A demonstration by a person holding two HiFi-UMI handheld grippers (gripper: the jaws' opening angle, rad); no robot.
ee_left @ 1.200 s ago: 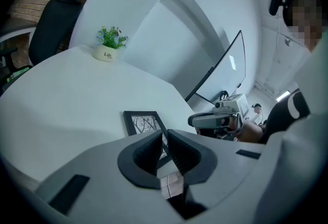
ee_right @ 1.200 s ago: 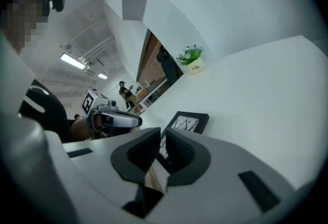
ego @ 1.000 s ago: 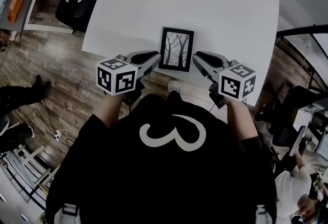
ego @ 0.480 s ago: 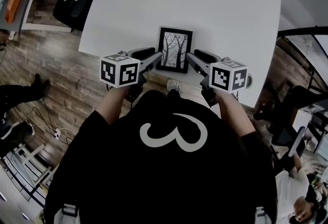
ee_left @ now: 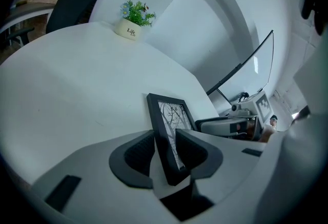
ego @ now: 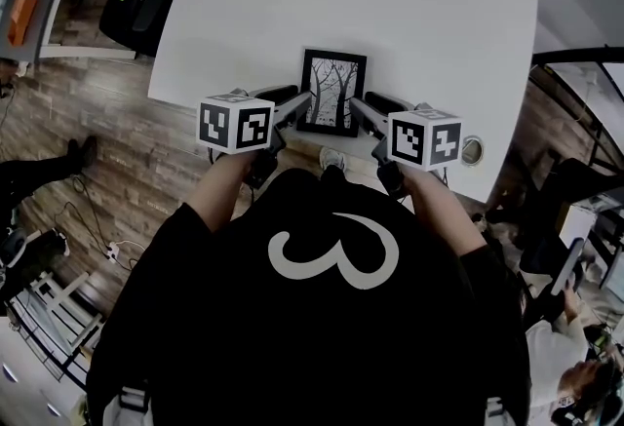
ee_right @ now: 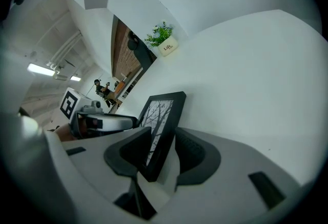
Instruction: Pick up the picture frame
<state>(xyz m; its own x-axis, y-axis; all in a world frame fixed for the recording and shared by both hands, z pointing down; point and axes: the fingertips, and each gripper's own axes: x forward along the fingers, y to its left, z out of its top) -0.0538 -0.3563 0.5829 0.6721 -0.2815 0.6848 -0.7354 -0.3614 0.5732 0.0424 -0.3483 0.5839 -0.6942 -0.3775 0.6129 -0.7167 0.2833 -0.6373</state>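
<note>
A black picture frame [ego: 333,91] with a tree print sits near the front edge of the white table [ego: 390,5]. My left gripper [ego: 304,102] is at the frame's lower left side and my right gripper [ego: 356,105] at its lower right side. In the left gripper view the frame's edge [ee_left: 169,125] stands between the jaws of my left gripper [ee_left: 165,154], which are spread wide with small gaps beside the frame. The right gripper view shows the same: the frame [ee_right: 161,120] sits between the spread jaws of my right gripper [ee_right: 163,154], not pinched.
A small potted plant [ee_left: 134,17] stands at the table's far side. A round object [ego: 472,151] sits by the table's front right corner. A dark chair [ego: 136,5] is left of the table. Wooden floor and other people lie around it.
Both grippers have moved inward and down to the frame's sides. Their jaws, narrow a second ago, now stand wide around the frame's edges.
</note>
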